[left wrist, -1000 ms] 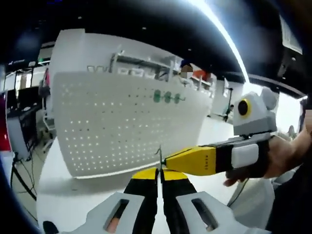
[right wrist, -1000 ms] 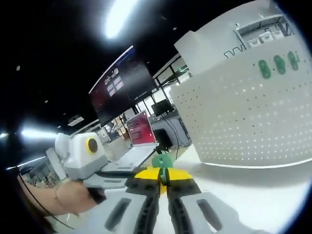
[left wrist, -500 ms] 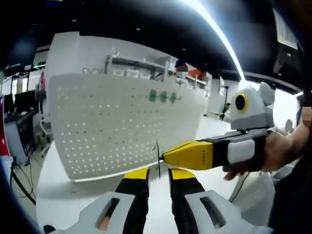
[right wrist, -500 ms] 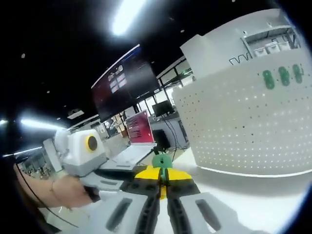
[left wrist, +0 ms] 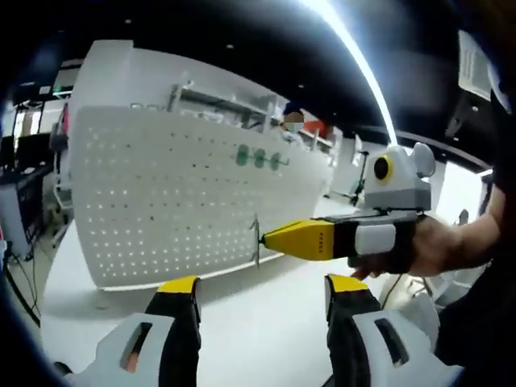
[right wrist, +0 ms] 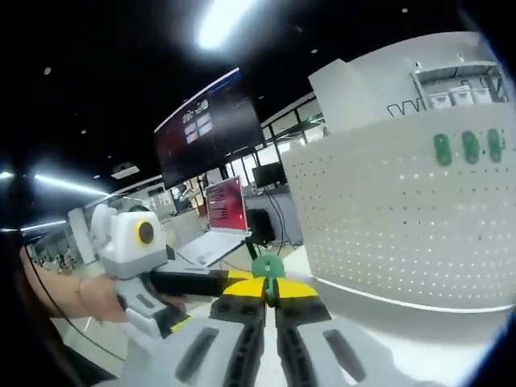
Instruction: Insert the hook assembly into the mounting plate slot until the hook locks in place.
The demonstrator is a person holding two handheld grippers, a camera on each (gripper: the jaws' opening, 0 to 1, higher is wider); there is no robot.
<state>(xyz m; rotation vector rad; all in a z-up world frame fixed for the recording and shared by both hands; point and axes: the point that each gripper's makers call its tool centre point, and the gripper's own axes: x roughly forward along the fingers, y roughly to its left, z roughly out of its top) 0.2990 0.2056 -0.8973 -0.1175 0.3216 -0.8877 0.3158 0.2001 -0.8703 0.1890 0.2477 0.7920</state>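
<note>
Left gripper [left wrist: 262,302]: jaws spread wide, holding nothing.
Right gripper [right wrist: 268,292]: jaws clenched on the hook assembly [right wrist: 267,267], green disc end up.
Hook assembly: thin metal hook in front of the pegboard mounting plate [left wrist: 161,193].
Three green discs [left wrist: 259,157]: on the plate, upper right.

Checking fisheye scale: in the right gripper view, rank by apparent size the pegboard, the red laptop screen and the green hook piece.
1. Pegboard, largest.
2. Red laptop screen.
3. Green hook piece, smallest, though nearest the camera, held in the shut right hand-held gripper.
</note>
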